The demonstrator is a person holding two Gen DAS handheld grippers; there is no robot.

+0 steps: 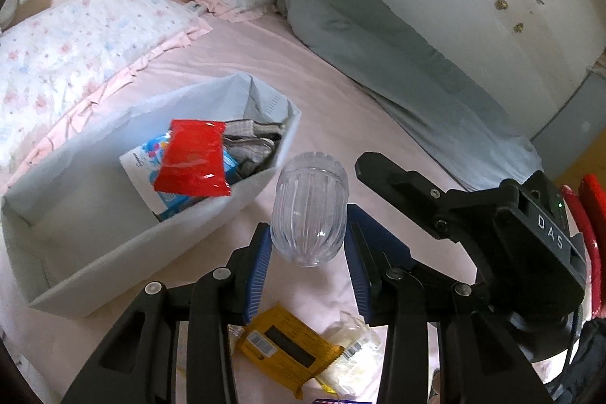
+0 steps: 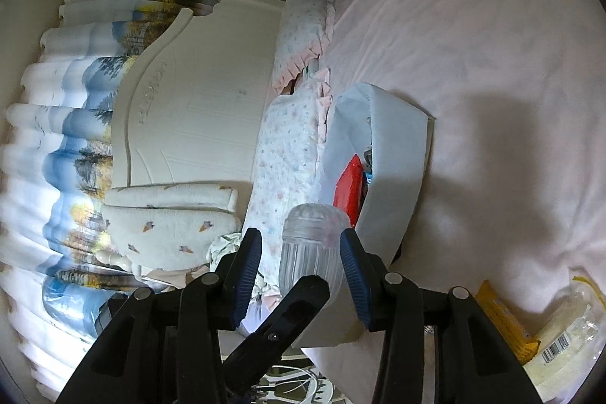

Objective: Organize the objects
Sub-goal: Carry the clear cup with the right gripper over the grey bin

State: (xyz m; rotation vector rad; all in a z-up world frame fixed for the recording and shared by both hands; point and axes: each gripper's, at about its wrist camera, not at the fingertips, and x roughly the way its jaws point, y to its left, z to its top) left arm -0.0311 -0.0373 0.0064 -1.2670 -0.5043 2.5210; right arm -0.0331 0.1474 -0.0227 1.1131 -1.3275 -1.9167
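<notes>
1. Clear ribbed jar (image 1: 308,211) is in the air over the bed (image 1: 322,93), just beside the near end of the grey fabric bin (image 1: 75,214).
2. Left gripper (image 1: 308,226) is clamped on the jar, with both blue pads against its rounded base end.
3. Right gripper (image 2: 300,235) straddles the same jar nearer the lid. One pad touches and the other shows a thin gap, so I cannot tell if it is gripping.
4. Jar's long axis runs along the left gripper's fingers, with the lidded end pointing away from that camera.
5. Bin holds a red packet (image 1: 193,158) on top, a blue-and-white printed packet (image 1: 140,158) under it, and a grey checked cloth (image 1: 253,139) at the far end.
6. Loose on the sheet under the left gripper are a yellow packet (image 1: 280,347) and a clear packet (image 1: 352,347), each with a barcode. Their text is too small to read.
7. "DAS" is printed on the right gripper's body.
8. A floral pillow (image 1: 75,36) lies behind the bin, and a grey-blue duvet (image 1: 378,44) lies along the wall.
</notes>
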